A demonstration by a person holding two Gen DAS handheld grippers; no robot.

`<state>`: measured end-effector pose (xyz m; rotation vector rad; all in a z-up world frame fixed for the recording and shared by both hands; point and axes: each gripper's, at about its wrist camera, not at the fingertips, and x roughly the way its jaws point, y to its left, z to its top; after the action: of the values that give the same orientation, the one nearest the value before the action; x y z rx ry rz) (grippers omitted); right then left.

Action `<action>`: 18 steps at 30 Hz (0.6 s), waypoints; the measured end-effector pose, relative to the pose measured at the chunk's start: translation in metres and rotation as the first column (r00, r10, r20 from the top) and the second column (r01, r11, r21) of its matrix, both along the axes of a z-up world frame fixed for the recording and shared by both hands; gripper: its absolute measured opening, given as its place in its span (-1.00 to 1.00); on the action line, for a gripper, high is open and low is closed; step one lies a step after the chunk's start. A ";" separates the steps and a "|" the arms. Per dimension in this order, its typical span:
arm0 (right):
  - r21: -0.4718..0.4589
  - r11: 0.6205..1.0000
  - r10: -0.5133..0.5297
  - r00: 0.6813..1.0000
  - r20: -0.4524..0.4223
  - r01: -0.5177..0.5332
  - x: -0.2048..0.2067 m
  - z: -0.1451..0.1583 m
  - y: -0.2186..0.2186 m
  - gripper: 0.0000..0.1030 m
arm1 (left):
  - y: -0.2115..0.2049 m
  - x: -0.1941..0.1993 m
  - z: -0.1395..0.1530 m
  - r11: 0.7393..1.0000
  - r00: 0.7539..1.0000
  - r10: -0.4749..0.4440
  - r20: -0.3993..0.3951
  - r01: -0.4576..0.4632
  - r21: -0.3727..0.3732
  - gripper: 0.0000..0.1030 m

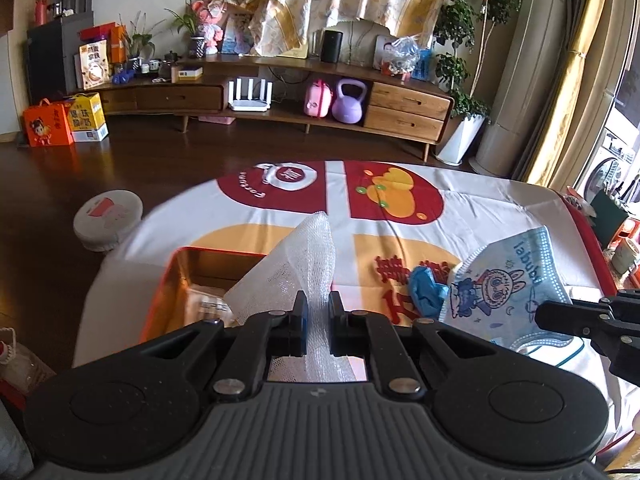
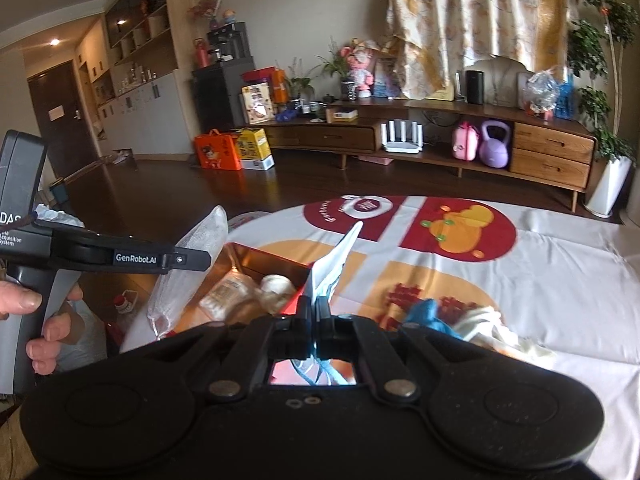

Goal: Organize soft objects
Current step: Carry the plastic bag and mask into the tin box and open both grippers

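My left gripper is shut on a sheet of white bubble wrap, held up over the right part of an open orange tin box. My right gripper is shut on a printed blue face mask, which I see edge-on in its own view and flat in the left wrist view. The box holds a clear pack and a cream soft lump. On the tablecloth lie a blue glove and a white cloth. A hand grips the left gripper.
The table wears a white cloth with red and orange prints. A round white stool stands on the dark floor to its left. A long wooden cabinet runs along the far wall. Cluttered items sit past the table's right edge.
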<state>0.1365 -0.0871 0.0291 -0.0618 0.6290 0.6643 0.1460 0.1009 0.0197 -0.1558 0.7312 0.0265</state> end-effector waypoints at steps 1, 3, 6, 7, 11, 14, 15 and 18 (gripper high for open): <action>0.003 1.000 0.005 1.000 -0.002 -0.005 0.001 0.001 0.005 -0.97 | 0.004 -0.001 0.001 1.000 1.000 0.003 0.000 -0.003 0.003 -0.82; 0.012 1.000 0.015 1.000 -0.004 -0.015 0.003 0.001 0.015 -0.97 | 0.012 -0.001 0.002 1.000 1.000 0.008 -0.002 -0.008 0.011 -0.82; 0.017 0.999 0.029 1.000 -0.009 -0.029 0.007 0.000 0.030 -0.97 | 0.022 -0.002 0.003 1.000 1.000 0.012 -0.006 -0.012 0.027 -0.82; 0.018 0.999 0.033 0.999 -0.013 -0.033 0.009 0.000 0.035 -0.97 | 0.026 -0.001 0.003 0.999 1.000 0.011 -0.008 -0.011 0.032 -0.82; 0.019 0.999 0.051 0.998 -0.038 -0.051 0.018 -0.007 0.055 -0.97 | 0.040 0.002 0.001 0.998 1.000 0.013 -0.019 -0.012 0.057 -0.82; 0.015 0.998 0.068 0.996 -0.058 -0.067 0.023 -0.014 0.070 -0.97 | 0.052 0.007 -0.002 0.997 0.999 0.028 -0.033 -0.025 0.067 -0.82; 0.013 0.997 0.073 0.995 -0.064 -0.072 0.024 -0.017 0.075 -0.97 | 0.056 0.009 -0.004 0.997 0.999 0.031 -0.041 -0.028 0.067 -0.82; 0.006 0.996 0.087 0.993 -0.077 -0.087 0.027 -0.025 0.089 -0.97 | 0.068 0.015 -0.011 0.997 0.997 0.044 -0.061 -0.040 0.065 -0.82</action>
<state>0.1635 0.0022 0.0042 -0.0618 0.7026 0.7547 0.1609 0.1690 0.0087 -0.1096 0.7885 0.0952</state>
